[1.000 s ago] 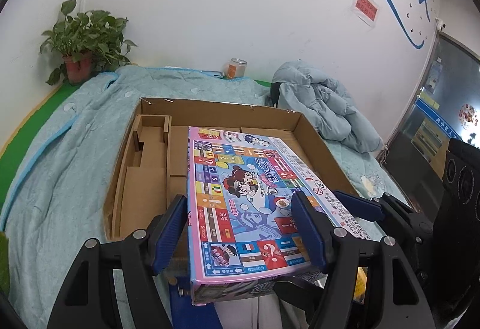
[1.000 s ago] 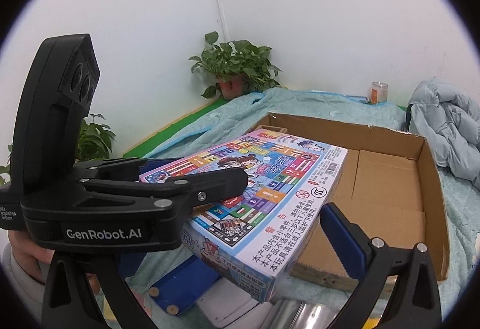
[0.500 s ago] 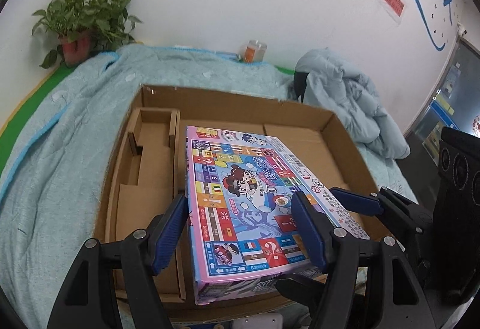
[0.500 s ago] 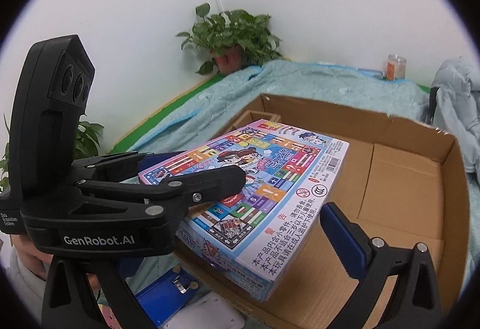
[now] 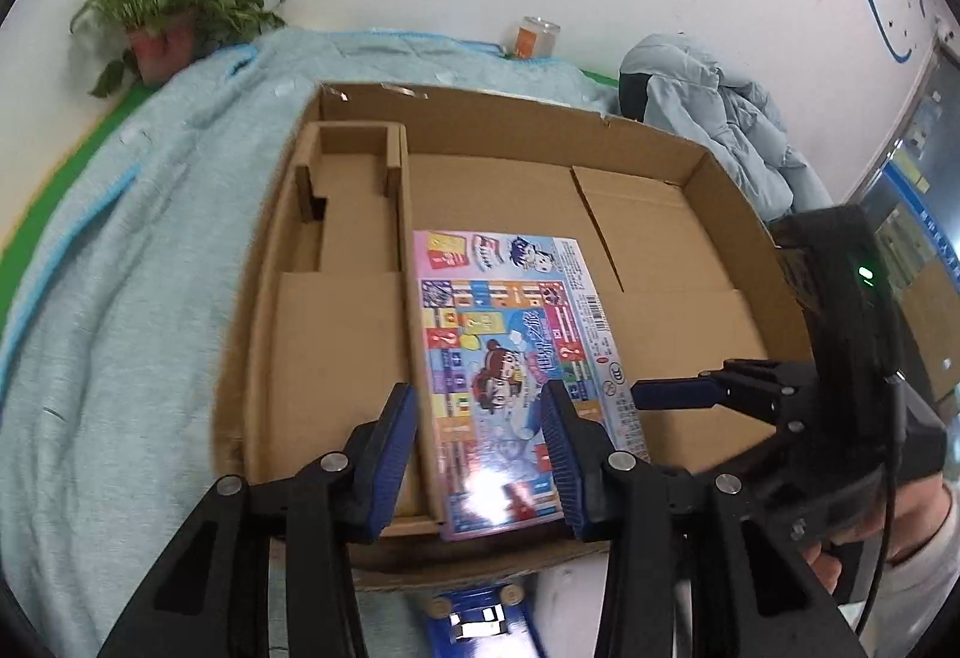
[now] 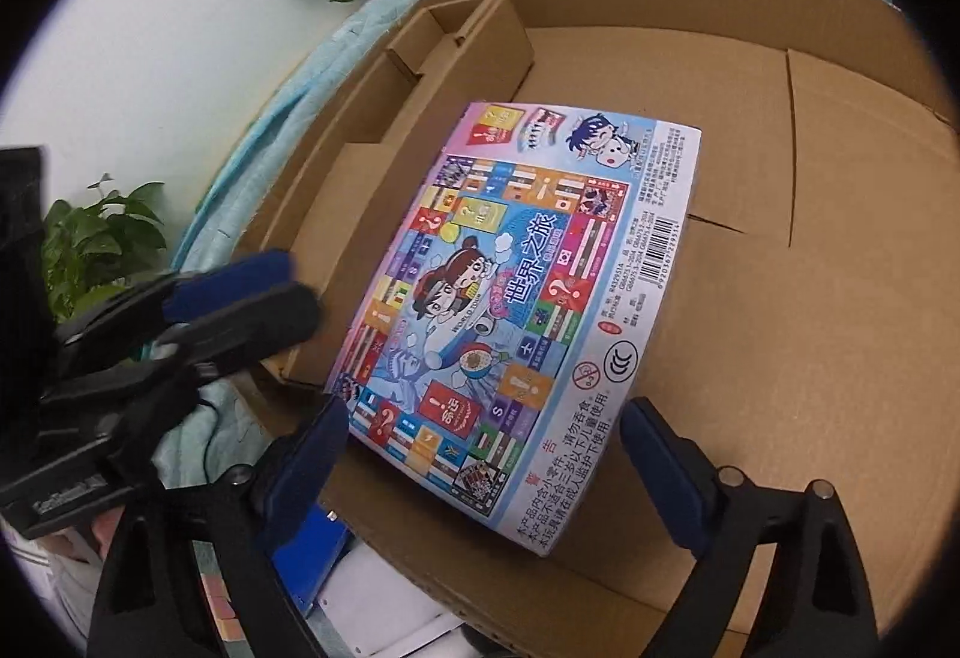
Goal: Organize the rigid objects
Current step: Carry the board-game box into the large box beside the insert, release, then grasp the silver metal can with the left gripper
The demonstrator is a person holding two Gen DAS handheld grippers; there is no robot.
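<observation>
Against the divider on the carton's [image 5: 708, 159] left side, near its front wall, we see the game box [image 6: 516, 310] lying flat on the floor. Left gripper [image 5: 480, 454]: jaws have just been closing, hovering over the box's near end, not clamped. Right gripper [image 6: 486, 454]: jaws have just been closing a bit, spread beside the near edges, no contact seen. We judge the box light, stiff, glossy, likely slippery; best gripped across the long edges.
</observation>
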